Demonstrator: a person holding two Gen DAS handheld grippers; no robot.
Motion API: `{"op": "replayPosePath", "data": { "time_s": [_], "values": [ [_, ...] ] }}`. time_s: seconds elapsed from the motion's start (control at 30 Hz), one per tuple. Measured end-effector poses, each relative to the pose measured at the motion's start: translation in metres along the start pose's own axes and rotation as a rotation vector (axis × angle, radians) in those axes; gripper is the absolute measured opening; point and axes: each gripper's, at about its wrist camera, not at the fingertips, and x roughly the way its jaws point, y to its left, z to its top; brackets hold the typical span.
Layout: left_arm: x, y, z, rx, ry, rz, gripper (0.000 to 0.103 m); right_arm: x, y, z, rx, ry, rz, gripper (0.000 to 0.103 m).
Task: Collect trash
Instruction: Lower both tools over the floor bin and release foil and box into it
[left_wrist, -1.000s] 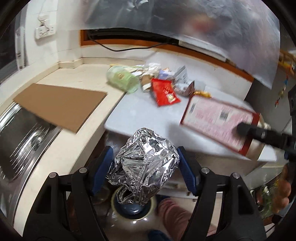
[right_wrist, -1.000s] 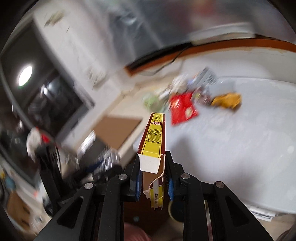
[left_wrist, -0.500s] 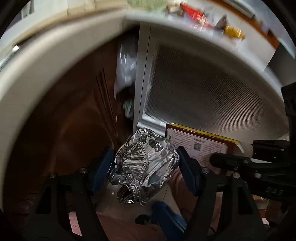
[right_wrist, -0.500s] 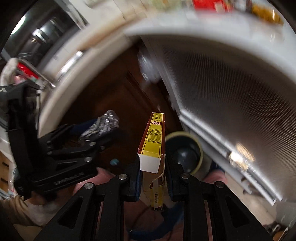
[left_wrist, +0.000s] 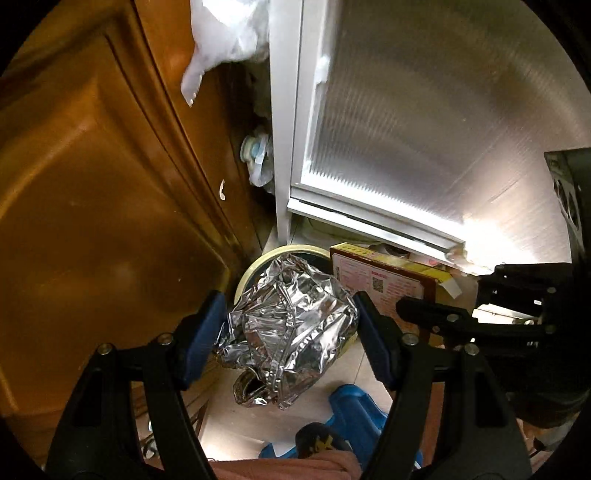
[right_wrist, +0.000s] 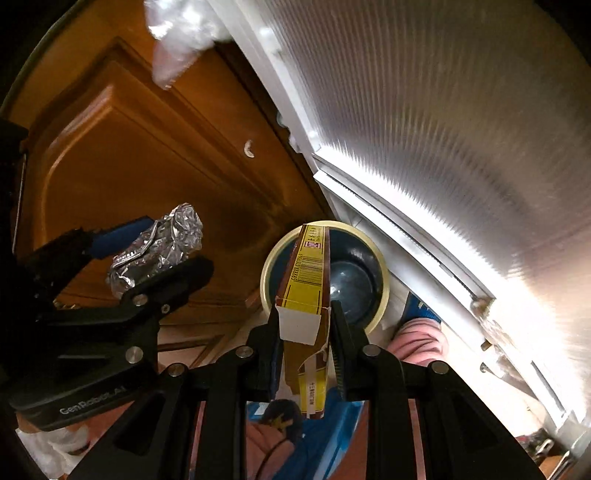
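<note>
left wrist view: the left gripper (left_wrist: 288, 332) clamps a crumpled foil ball (left_wrist: 288, 325) at lower centre, above the bin (left_wrist: 251, 269). right wrist view: the right gripper (right_wrist: 304, 332) pinches a yellow carton (right_wrist: 306, 280) over the bin's mouth, centre frame. neither piece dropped yet.

Both views are dim and warm in tone, with black corners from the round fisheye lens, which bends straight edges strongly near the rim. The ribbed metal panel (left_wrist: 424, 122) catches strong light and is overexposed at its lower right in both views; in the right wrist view this glare washes out all detail. The wooden cabinet door (left_wrist: 92, 184) lies in brown shadow with soft reflections. The crumpled foil (left_wrist: 288, 325) gives small sharp glints. The panel ribs look slightly smeared by motion.
</note>
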Motion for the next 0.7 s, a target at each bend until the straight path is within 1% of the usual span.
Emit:
{"op": "replayPosePath", "data": {
  "time_s": [0.1, 0.2, 0.27, 0.3, 0.37, 0.4, 0.43, 0.5, 0.57, 0.63, 0.67, 0.7],
  "values": [
    [0.011, 0.002, 0.004, -0.001, 0.010, -0.012, 0.068, 0.007, -0.007, 0.002, 0.007, 0.004, 0.002, 0.024],
    [0.012, 0.004, 0.002, 0.000, 0.016, -0.017, 0.068, 0.014, -0.009, 0.002, 0.024, 0.017, 0.020, 0.025],
    [0.016, 0.007, 0.003, -0.004, 0.033, -0.032, 0.068, 0.017, -0.011, 0.002, 0.035, 0.021, 0.034, 0.029],
    [0.017, 0.007, 0.003, -0.005, 0.041, -0.031, 0.068, 0.017, -0.012, 0.003, 0.041, 0.023, 0.041, 0.029],
    [0.022, 0.008, 0.004, -0.006, 0.055, -0.026, 0.069, 0.016, -0.016, 0.003, 0.054, 0.025, 0.051, 0.034],
    [0.034, 0.010, 0.007, -0.007, 0.059, -0.025, 0.069, 0.015, -0.017, 0.003, 0.060, 0.021, 0.051, 0.035],
    [0.037, 0.011, 0.008, -0.007, 0.063, -0.022, 0.071, 0.012, -0.018, 0.003, 0.066, 0.014, 0.052, 0.038],
    [0.033, 0.011, 0.007, -0.008, 0.064, -0.016, 0.080, 0.008, -0.020, 0.004, 0.074, 0.009, 0.053, 0.039],
    [0.029, 0.011, 0.007, -0.010, 0.058, -0.019, 0.081, 0.004, -0.022, 0.004, 0.081, 0.003, 0.049, 0.041],
    [0.034, 0.012, 0.010, -0.006, 0.052, -0.026, 0.083, -0.005, -0.025, 0.003, 0.090, -0.009, 0.046, 0.046],
    [0.032, 0.011, 0.010, -0.004, 0.048, -0.025, 0.083, 0.003, -0.024, 0.002, 0.094, -0.017, 0.040, 0.048],
    [0.030, 0.011, 0.010, 0.000, 0.044, -0.025, 0.084, 0.002, -0.026, 0.001, 0.098, -0.024, 0.037, 0.048]
  ]
}}
